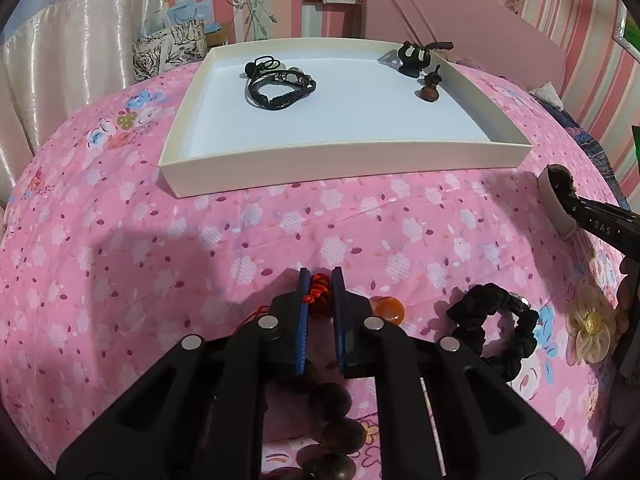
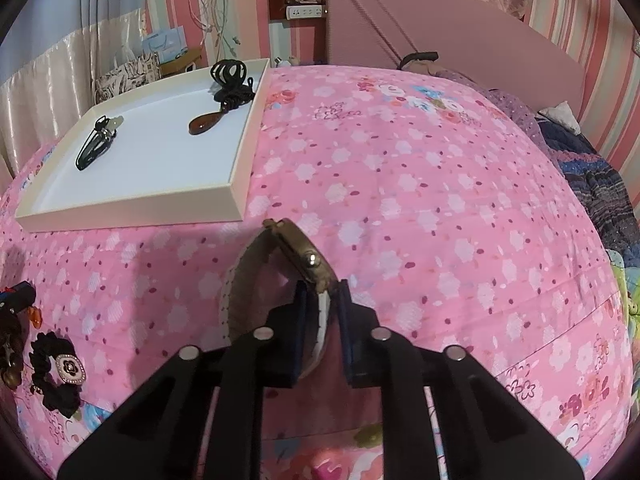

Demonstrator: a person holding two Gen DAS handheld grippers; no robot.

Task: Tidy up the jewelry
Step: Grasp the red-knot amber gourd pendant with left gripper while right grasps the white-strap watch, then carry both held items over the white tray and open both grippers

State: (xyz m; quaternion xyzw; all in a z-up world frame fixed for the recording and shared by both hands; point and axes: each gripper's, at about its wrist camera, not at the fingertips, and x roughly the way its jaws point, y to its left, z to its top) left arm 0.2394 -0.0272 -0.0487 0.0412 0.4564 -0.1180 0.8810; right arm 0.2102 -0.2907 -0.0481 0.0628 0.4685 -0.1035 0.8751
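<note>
Both grippers point steeply down toward the pink flowered bedsheet [image 1: 200, 248]. The left gripper [image 1: 320, 280] has its two blue-padded fingers pressed onto a red knotted cord [image 1: 318, 294]. This cord belongs to a bracelet of dark round beads [image 1: 340, 432], which lies under the gripper body, close to the camera. Just right of the fingers lies an orange stone [image 1: 386, 310], and further right a black scrunchie [image 1: 496, 332] and a cream fabric flower [image 1: 592, 328].

The right gripper [image 2: 323, 292] is closed on the pale strap of a wristwatch [image 2: 296, 256]. The watch stands on its edge in front of the fingertips, with its brass-coloured case and crown turned to the camera. In the left view, the letters "DAS" can be read on the black finger of the right gripper.

Ahead and to the left of the right gripper sits a shallow white tray [image 2: 132, 210]. It already holds a black corded bracelet [image 1: 280, 86], a black claw clip [image 1: 414, 56] and a brown pendant on a cord [image 2: 206, 122].
</note>
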